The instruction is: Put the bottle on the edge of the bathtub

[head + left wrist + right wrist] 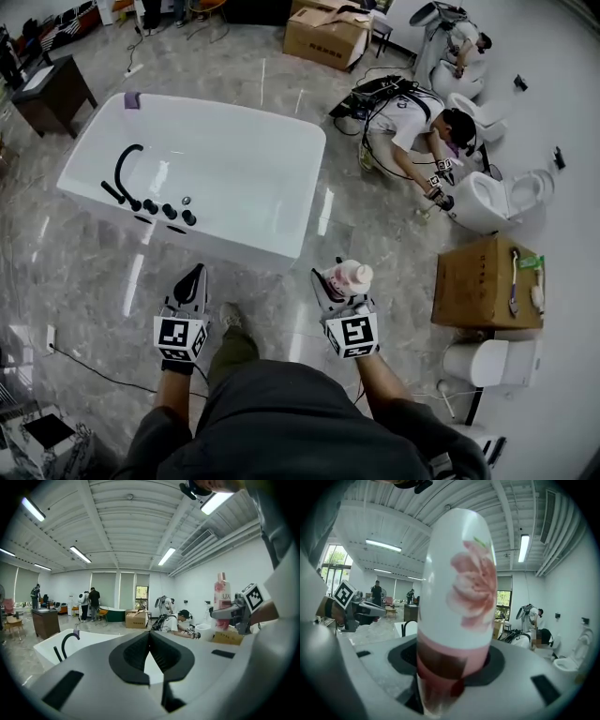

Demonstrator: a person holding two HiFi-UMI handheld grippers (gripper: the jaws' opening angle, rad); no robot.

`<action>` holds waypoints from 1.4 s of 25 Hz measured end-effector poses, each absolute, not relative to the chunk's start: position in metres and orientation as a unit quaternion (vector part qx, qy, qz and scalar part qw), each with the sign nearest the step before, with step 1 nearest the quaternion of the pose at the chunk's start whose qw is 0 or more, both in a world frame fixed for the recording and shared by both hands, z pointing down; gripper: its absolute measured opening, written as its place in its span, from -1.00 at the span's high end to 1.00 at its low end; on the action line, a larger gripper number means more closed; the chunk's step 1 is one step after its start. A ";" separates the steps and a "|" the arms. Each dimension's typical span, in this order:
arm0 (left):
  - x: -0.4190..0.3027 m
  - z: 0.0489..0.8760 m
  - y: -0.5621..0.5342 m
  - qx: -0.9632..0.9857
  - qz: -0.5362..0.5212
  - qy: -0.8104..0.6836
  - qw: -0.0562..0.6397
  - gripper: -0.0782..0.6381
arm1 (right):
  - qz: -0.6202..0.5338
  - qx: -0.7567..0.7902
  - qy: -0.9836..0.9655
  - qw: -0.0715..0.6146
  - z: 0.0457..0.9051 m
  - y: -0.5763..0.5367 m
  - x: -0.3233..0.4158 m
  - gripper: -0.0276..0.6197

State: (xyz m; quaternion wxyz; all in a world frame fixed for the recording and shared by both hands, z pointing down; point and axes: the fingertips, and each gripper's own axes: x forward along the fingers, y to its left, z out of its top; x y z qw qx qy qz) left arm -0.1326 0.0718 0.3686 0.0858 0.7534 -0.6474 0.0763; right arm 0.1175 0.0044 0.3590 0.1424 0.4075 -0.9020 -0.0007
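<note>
Gripping a flower-printed bottle [221,599] lettered "UX" is the right tool [342,284]; the left tool [194,277] is closed, empty.

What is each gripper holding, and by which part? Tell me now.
The right gripper holds the bottle upright, with its jaws clamped on the bottle's lower pink part. The left gripper is shut and holds nothing.
</note>
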 end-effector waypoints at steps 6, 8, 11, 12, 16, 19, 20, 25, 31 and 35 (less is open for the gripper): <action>-0.175 0.365 0.016 0.774 0.083 -0.622 0.086 0.78 | 0.001 0.426 -0.892 0.151 0.359 -0.045 0.073 0.21; -0.186 0.364 0.001 0.781 0.083 -0.614 0.086 0.78 | 0.001 0.429 -0.890 0.153 0.359 -0.059 0.058 0.21; -0.203 0.366 -0.018 0.787 0.087 -0.605 0.084 0.78 | -0.001 0.431 -0.890 0.151 0.359 -0.077 0.034 0.21; -0.207 0.368 -0.024 0.787 0.088 -0.605 0.085 0.78 | -0.002 0.429 -0.891 0.151 0.360 -0.082 0.028 0.21; -0.206 0.374 -0.039 0.777 0.090 -0.616 0.092 0.78 | 0.000 0.412 -0.898 0.152 0.364 -0.102 0.020 0.21; -0.208 0.375 -0.052 0.763 0.091 -0.634 0.086 0.78 | 0.001 0.393 -0.908 0.149 0.369 -0.120 0.015 0.21; -0.210 0.377 -0.056 0.758 0.090 -0.640 0.086 0.78 | 0.002 0.384 -0.911 0.149 0.373 -0.126 0.009 0.21; -0.205 0.389 -0.063 0.749 0.095 -0.650 0.091 0.78 | 0.005 0.337 -0.929 0.152 0.395 -0.141 -0.012 0.21; -0.204 0.415 -0.068 0.746 0.098 -0.652 0.096 0.78 | -0.002 0.295 -0.943 0.152 0.428 -0.150 -0.031 0.21; -0.204 0.442 -0.071 0.745 0.104 -0.651 0.100 0.78 | -0.005 0.270 -0.952 0.143 0.456 -0.155 -0.044 0.21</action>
